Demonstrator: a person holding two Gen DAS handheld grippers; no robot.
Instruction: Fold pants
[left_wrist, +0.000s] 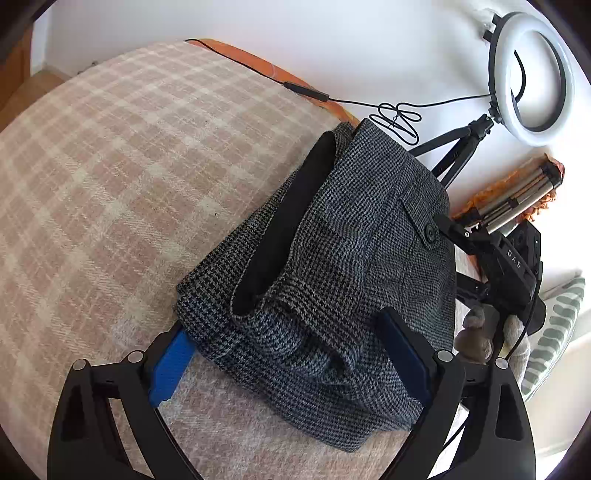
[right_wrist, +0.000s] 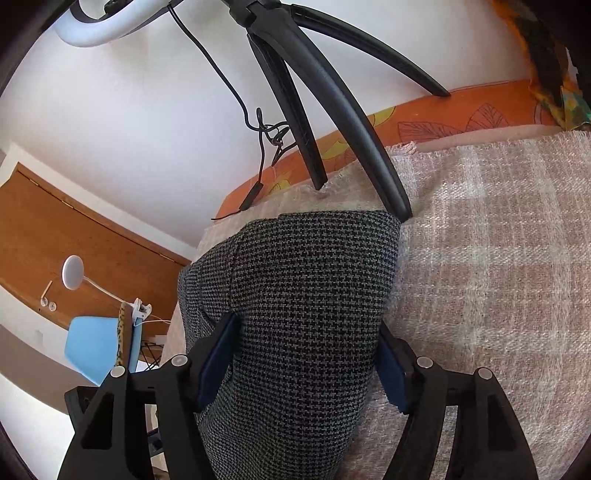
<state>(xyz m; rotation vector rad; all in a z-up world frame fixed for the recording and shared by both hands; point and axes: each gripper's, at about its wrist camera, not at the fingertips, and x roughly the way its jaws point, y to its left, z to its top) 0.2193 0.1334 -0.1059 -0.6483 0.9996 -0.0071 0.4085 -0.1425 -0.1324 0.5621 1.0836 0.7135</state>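
Note:
The pants (left_wrist: 343, 258) are grey houndstooth with a black lining, folded into a thick bundle on a pink-and-cream checked blanket (left_wrist: 110, 166). A buttoned back pocket faces up. My left gripper (left_wrist: 288, 354) is open, its blue-padded fingers (left_wrist: 171, 365) spread around the near end of the bundle. In the right wrist view the pants (right_wrist: 306, 314) fill the middle, and my right gripper (right_wrist: 303, 369) is open with its fingers on either side of the folded fabric. Whether the pads touch the cloth I cannot tell. The right gripper body (left_wrist: 509, 266) shows at the bundle's right edge.
A ring light (left_wrist: 532, 74) on a black tripod (right_wrist: 332, 110) stands on the blanket right behind the pants, its cable (left_wrist: 332, 98) trailing across. A folded metal tripod (left_wrist: 524, 199) lies at the right. An orange sheet (right_wrist: 443, 114) edges the bed by the white wall.

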